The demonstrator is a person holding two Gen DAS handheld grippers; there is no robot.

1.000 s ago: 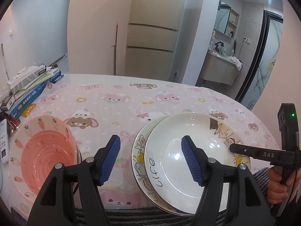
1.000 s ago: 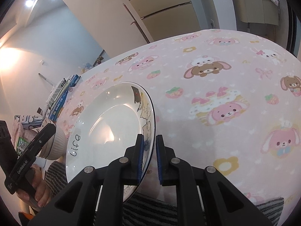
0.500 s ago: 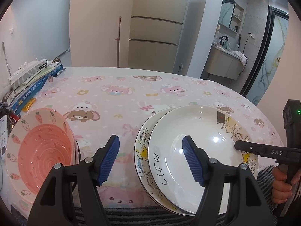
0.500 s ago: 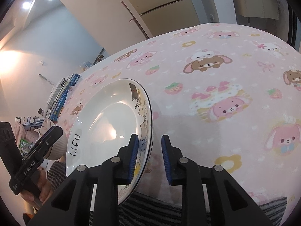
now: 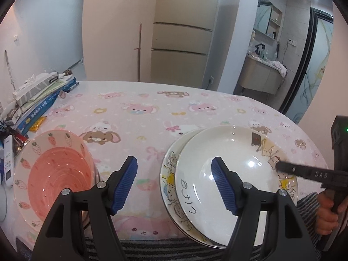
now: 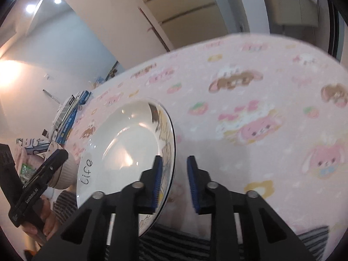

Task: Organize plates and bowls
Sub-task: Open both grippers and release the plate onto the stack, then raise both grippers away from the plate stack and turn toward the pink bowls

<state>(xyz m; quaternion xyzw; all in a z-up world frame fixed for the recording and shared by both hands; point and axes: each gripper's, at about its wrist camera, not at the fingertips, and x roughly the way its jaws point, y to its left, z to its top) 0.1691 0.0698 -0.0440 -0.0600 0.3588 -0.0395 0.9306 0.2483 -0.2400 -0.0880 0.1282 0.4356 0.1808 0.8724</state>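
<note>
Plate (image 6: 121, 143) rim between right gripper (image 6: 174, 182) pads

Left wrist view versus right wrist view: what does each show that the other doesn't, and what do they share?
Only the left wrist view: the bowl's pink inside with its strawberry rim, and the bathroom mirror far back. Only the right wrist view: that bowl's pale ribbed outside. Both: the top plate lettered "Life", the pink cartoon tablecloth and the stack of boxes at the table's far left.
</note>
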